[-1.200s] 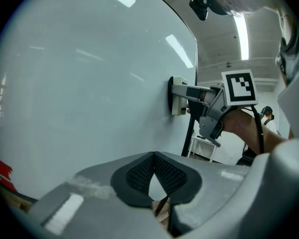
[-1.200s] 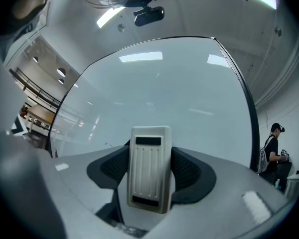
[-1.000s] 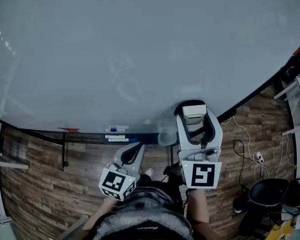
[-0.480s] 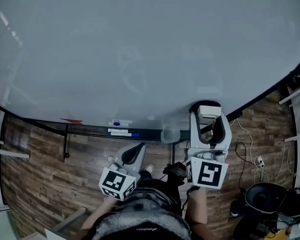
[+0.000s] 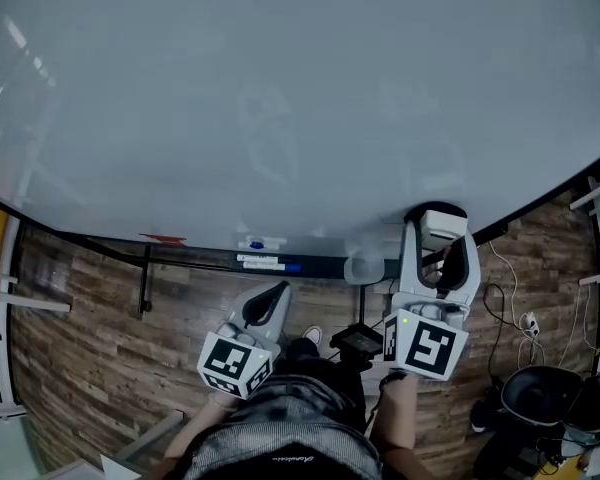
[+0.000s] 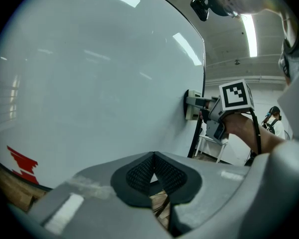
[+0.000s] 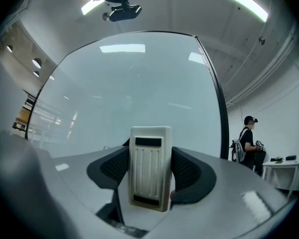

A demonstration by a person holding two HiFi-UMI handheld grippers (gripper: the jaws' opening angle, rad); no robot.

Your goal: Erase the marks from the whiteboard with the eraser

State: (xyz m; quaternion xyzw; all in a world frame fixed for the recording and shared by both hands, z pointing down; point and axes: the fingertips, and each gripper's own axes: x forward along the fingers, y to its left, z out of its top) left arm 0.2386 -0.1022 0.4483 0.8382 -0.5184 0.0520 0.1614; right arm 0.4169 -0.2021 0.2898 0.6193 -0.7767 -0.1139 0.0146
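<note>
In the right claw [image 7: 150, 175], clamped tight, the eraser [image 5: 442, 225] had slid right along the whiteboard [image 5: 280, 88] bottom edge. Only faint ghosting was left above-left of it, so probably nearly done. Left claw [image 6: 153, 176] hung closed, empty.

Your whiteboard [image 5: 280, 68] runs off the top and both sides of the head view, so you cannot see its full extent. The faint smudges [image 5: 265, 133] near its middle are too pale to read. The eraser [image 7: 149, 153] in your right tool [image 7: 150, 171] shows only its back, and its wiping face is hidden. The bits [image 5: 263, 245] on the tray [image 5: 200, 260] are too small to name.
</note>
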